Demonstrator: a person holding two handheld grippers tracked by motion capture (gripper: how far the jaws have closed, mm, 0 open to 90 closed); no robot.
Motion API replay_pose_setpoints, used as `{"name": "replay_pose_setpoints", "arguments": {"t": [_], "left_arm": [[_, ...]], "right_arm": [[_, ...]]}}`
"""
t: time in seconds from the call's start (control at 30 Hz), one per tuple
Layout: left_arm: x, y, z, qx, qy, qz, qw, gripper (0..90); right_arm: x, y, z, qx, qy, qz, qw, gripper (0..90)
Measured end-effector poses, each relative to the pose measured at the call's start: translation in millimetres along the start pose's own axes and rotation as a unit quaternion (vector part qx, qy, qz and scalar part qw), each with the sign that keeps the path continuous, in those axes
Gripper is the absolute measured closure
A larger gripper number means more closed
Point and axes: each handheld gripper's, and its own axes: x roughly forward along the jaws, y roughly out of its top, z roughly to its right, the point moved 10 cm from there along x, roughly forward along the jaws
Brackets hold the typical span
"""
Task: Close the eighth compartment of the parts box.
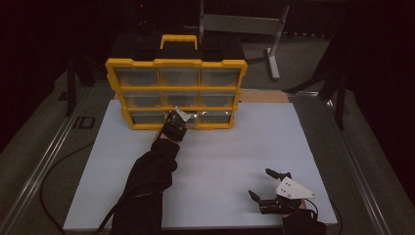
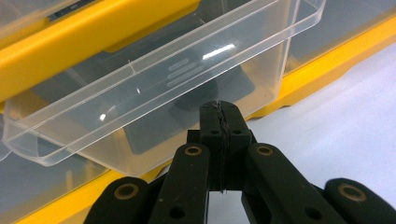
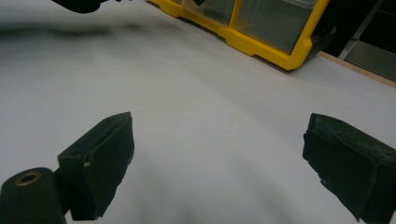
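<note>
Clear drawer (image 2: 154, 88) out; left gripper (image 2: 220, 122) closed.

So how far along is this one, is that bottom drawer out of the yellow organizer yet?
Partly. The clear drawer in the bottom row of the yellow organizer already sticks out and tilts. In hand: the left hand-held gripper is shut at its front wall; whether it pinches the plastic is unclear. Left: drawing it fully out. The right hand-held gripper rests open over the white board.
</note>
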Motion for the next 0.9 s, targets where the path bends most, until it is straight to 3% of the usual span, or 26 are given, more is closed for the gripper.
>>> {"name": "replay_pose_setpoints", "arguments": {"t": [0.9], "left_arm": [[11.8,5.1,-5.8,-0.005,0.011,0.003,0.9999,89.8]], "right_arm": [[-0.5,0.1,0.2,0.005,0.001,0.002,1.0,8.9]]}}
